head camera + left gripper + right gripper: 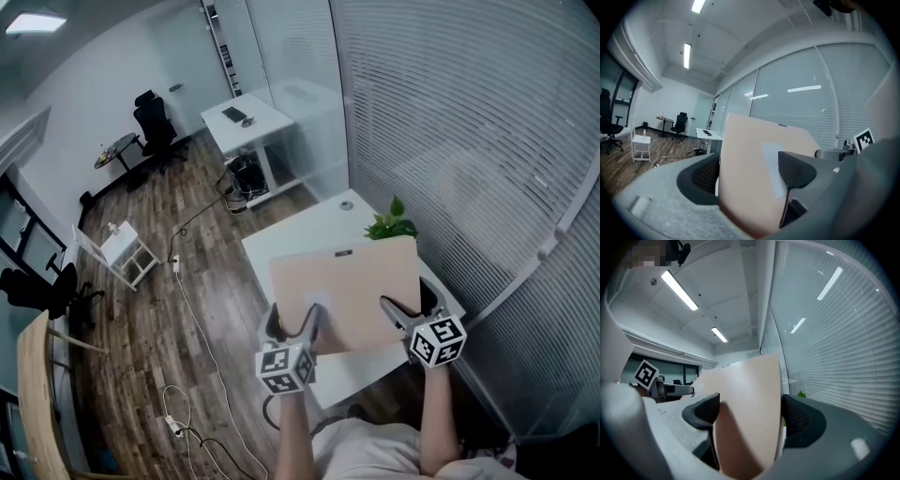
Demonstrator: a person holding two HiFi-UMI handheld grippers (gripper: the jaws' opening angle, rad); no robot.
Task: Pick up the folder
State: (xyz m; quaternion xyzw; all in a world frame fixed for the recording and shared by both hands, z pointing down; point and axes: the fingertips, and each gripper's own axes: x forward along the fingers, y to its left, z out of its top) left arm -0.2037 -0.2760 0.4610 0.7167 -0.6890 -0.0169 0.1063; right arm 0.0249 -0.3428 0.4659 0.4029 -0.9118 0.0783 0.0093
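1. The folder (347, 291) was pale peach, with a whitish rectangular label (773, 164) on its face.
2. The left gripper (295, 323) and right gripper (409, 307) were grey with black textured pads (794, 168); their cubes (437, 340) bore black-and-white square markers.
3. The table (281, 246) was white, the plant (391, 223) green.
4. The floor (178, 319) showed dark brown wood-grain planks.
5. The blinds (469, 122) were white with fine horizontal lines.

Left gripper (294, 317): grey shell, black ribbed pads (794, 168) — white cube (284, 367) with black square markers.
Right gripper (408, 307): same grey shell, same marked cube.
Clothing: pale top (366, 452).
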